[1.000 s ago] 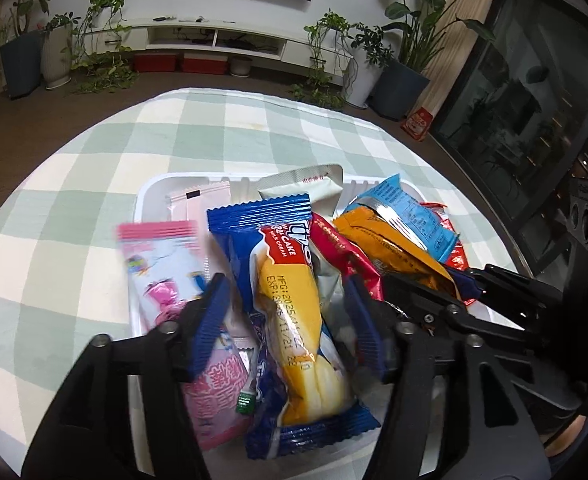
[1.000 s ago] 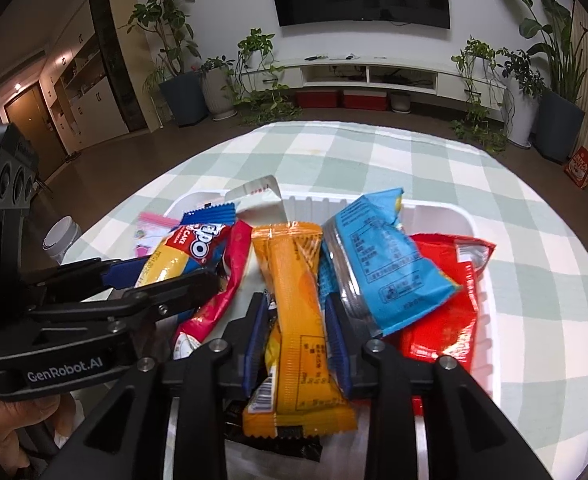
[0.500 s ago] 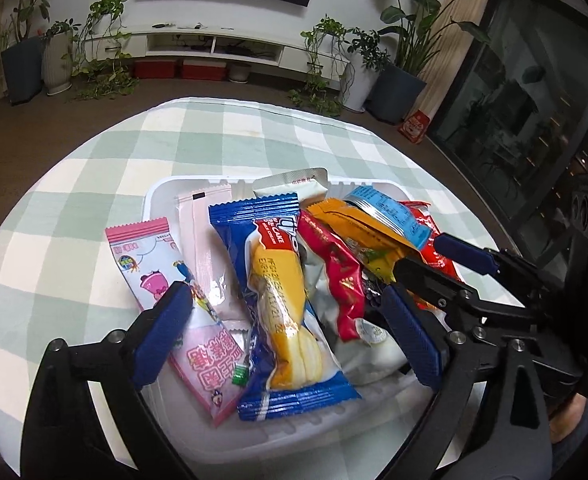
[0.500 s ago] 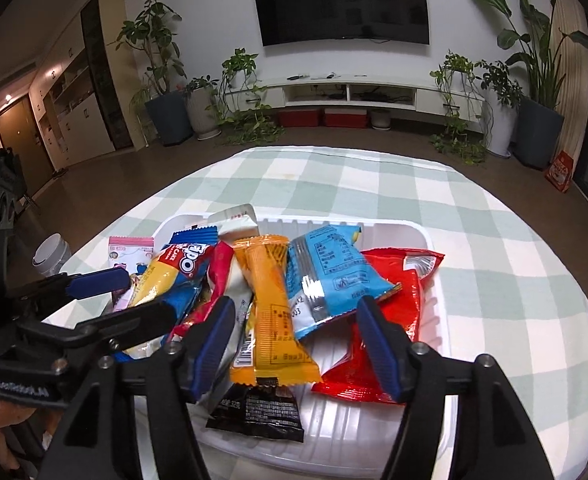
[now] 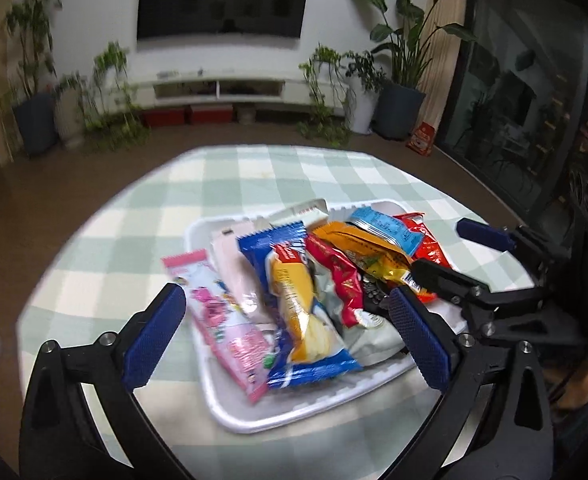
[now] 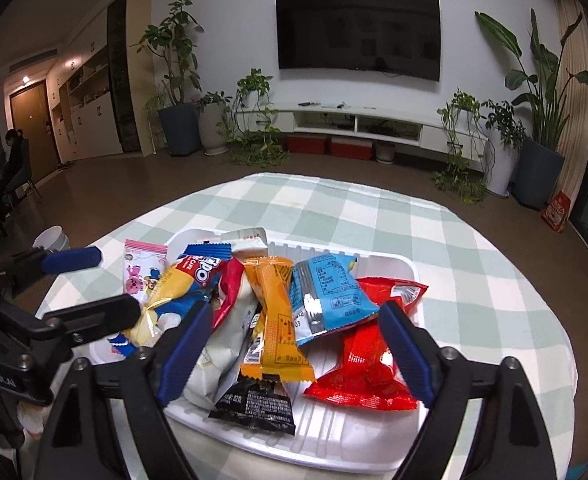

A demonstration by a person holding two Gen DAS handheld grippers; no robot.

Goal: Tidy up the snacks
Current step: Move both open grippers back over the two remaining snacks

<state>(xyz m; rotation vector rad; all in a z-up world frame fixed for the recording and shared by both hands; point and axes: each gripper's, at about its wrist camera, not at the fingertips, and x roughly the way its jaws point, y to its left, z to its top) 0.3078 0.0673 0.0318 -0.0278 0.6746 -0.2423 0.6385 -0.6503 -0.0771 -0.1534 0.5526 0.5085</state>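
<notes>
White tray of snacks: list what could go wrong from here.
1. The pink packet overhangs the white tray's near rim and could slide onto the checked tablecloth.
2. The packets are heaped; the orange bar lies across the black packet, so lifting one may drag others out.
3. The left gripper and the right gripper, jaws opening and empty, hang close together and could collide.

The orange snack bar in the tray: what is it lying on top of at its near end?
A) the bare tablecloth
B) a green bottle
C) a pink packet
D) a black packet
D: in the right wrist view the orange bar has its near end overlapping the black packet, both inside the white tray.
</notes>
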